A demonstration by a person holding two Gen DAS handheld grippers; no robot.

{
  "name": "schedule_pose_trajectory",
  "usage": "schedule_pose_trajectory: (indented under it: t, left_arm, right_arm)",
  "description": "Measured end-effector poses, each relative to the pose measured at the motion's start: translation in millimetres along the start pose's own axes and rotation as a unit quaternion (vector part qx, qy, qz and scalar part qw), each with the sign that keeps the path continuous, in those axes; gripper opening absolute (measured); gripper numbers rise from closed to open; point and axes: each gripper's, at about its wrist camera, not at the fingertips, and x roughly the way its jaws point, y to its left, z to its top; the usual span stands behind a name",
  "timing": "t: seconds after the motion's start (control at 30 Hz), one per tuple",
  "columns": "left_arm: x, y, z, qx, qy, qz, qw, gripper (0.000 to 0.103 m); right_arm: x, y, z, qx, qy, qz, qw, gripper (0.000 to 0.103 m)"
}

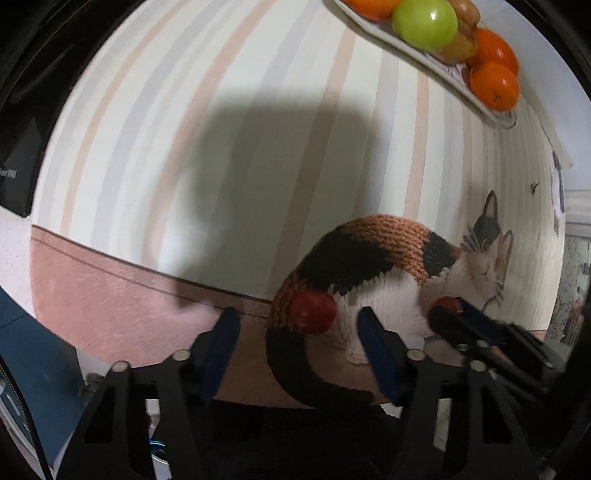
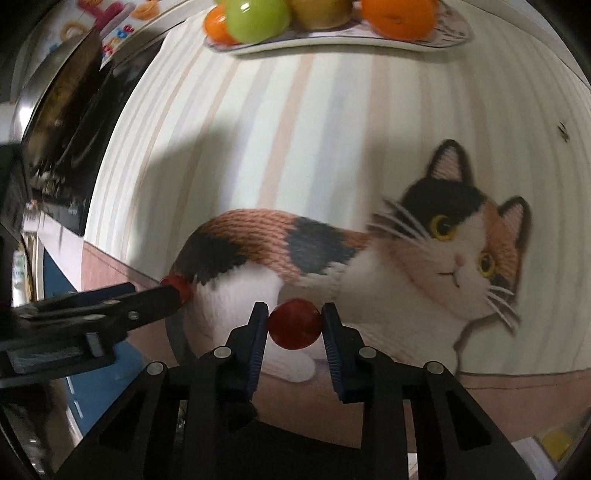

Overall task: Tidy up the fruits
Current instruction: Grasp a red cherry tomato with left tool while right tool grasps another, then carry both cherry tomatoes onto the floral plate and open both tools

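Right hand-held gripper (image 2: 294, 325) clamps red fruit (image 2: 294, 324); left hand-held gripper (image 1: 295, 332) open around another. Close squarely, lift gently, carry to plate (image 2: 332, 40).

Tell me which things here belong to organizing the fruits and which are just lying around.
Part of the job:
- small round red fruit, clamped in the right gripper
- second red fruit, ahead of the open left gripper
- white oval plate with oranges and a green apple

Lying about:
- striped cat-print fabric mat
- blue box
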Motion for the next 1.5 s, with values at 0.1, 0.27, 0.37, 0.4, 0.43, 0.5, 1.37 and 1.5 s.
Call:
schedule_pose_trajectory:
  t: [0.1, 0.27, 0.37, 0.4, 0.43, 0.5, 1.37, 1.5]
  left_arm:
    - [7, -11, 5, 0.016, -0.010, 0.009, 0.9998, 0.050]
    - [8, -34, 8, 0.060, -0.033, 0.047, 0.9965, 0.023]
    - [9, -42, 9, 0.067, -0.035, 0.045, 0.9961, 0.023]
    - [9, -43, 9, 0.068, -0.036, 0.044, 0.9961, 0.023]
    - [8, -42, 9, 0.067, -0.037, 0.042, 0.9962, 0.023]
    - [4, -44, 10, 0.065, -0.041, 0.037, 0.9963, 0.023]
    - [-67, -180, 160, 0.156, -0.138, -0.032, 0.9776, 0.023]
    - [-51, -180, 173, 0.149, -0.125, -0.026, 0.9806, 0.023]
  right_arm:
    - [-5, -5, 1, 0.005, -0.005, -0.002, 1.000, 0.032]
    - [-2, -3, 4, 0.008, -0.010, -0.007, 1.000, 0.032]
    - [-7, -10, 6, 0.014, -0.014, -0.005, 1.000, 0.032]
    - [-9, -11, 6, 0.017, -0.017, -0.004, 1.000, 0.032]
    - [-10, -13, 8, 0.019, -0.018, -0.004, 1.000, 0.032]
    - [-15, -17, 11, 0.025, -0.024, 0.000, 0.999, 0.032]
    - [-81, -118, 164, 0.025, -0.178, 0.029, 0.983, 0.032]
    - [-66, -110, 170, -0.026, -0.176, 0.006, 0.984, 0.032]
